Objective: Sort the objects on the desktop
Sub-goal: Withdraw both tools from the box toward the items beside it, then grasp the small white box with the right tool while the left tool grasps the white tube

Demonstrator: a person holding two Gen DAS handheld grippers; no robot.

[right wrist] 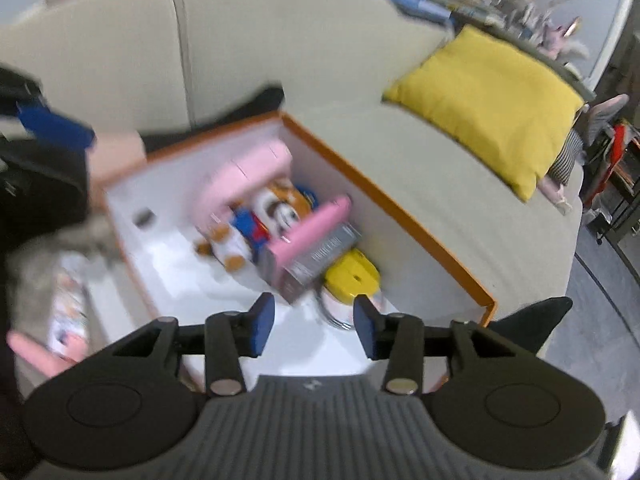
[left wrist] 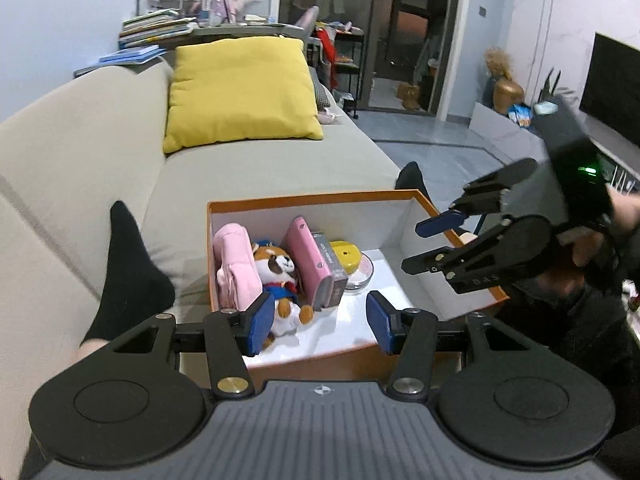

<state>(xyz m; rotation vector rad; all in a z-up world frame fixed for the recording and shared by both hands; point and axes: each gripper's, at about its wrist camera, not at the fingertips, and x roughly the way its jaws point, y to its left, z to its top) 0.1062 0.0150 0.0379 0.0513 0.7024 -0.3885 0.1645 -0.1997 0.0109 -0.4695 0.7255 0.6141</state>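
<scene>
1. The orange box is the landmark: an open carton with white inner walls, resting on the beige sofa. It appears to serve as the collecting bin for the sort, which would explain why both tools point into it.

2. The sorted things are packed against the box's left end, seen from the left wrist camera. A pink pouch stands at the left wall, and a plush toy sits just beside it, leaning toward the open middle. Standing them on end seems meant to save floor space.

3. Next to the toy, a pink case and a grey box stand upright and touching, tilted like books. Beyond them a yellow lid sits on a shallow dish near the back wall.

4. The right half of the box floor is bare, so I judge there is room for more.

5. The left gripper hovers over the near rim of the box, its jaws spread wide, with nothing between the blue pads.

6. The right gripper hangs above the box's near right corner, over the dish. Its jaws are likewise parted and hold nothing. This view is motion-blurred, so finer detail is unsure.

7. A yellow cushion lies on the sofa well beyond the box, apart from the sorting.

8. A pink and white item lies outside the box's left wall in the right wrist view; it is too blurred to name.
</scene>
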